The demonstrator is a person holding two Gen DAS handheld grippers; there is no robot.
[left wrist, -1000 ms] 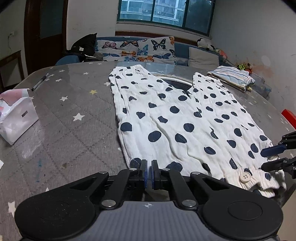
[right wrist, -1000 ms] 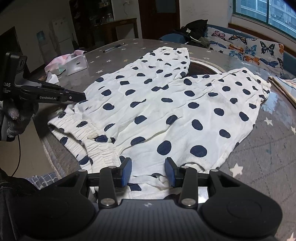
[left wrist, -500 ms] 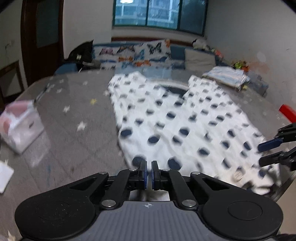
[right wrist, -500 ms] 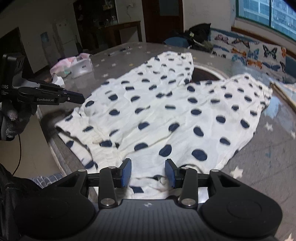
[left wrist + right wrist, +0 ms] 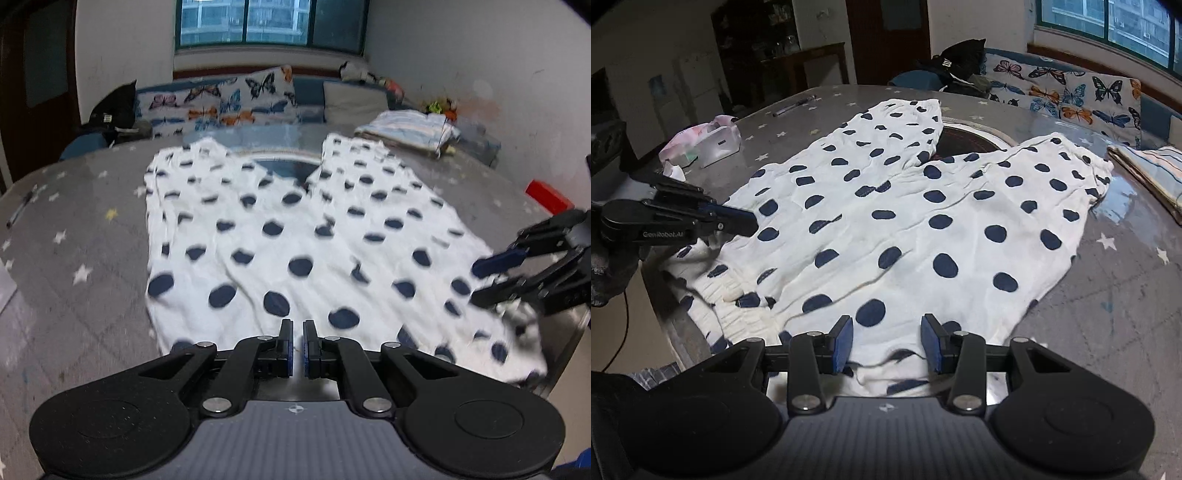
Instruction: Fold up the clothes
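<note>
At the near edge of the table [image 5: 1126,295], the right gripper [image 5: 886,341] hangs with its jaws apart over the waistband end of the polka-dot pants [image 5: 905,221]; white cloth lies between the blue pads [image 5: 843,341], but they do not press on it. To its left, at the near left corner of the garment, the left gripper [image 5: 738,223] has its jaws drawn together, a thin slit between them. Whether any cloth is pinched there cannot be told: in the left wrist view the jaws [image 5: 298,349] sit just over the near hem, and the picture is blurred.

The pants lie flat across the middle of the grey, star-patterned table, the elastic waistband bunched at the near edge, and both legs run toward the far edge, splitting around a dark round inset. A tissue pack [image 5: 709,144] sits by the left edge, with a pen [image 5: 794,105] beyond it. Folded striped cloth [image 5: 410,129] rests at the far right corner. Past the table stand butterfly cushions [image 5: 221,101].
</note>
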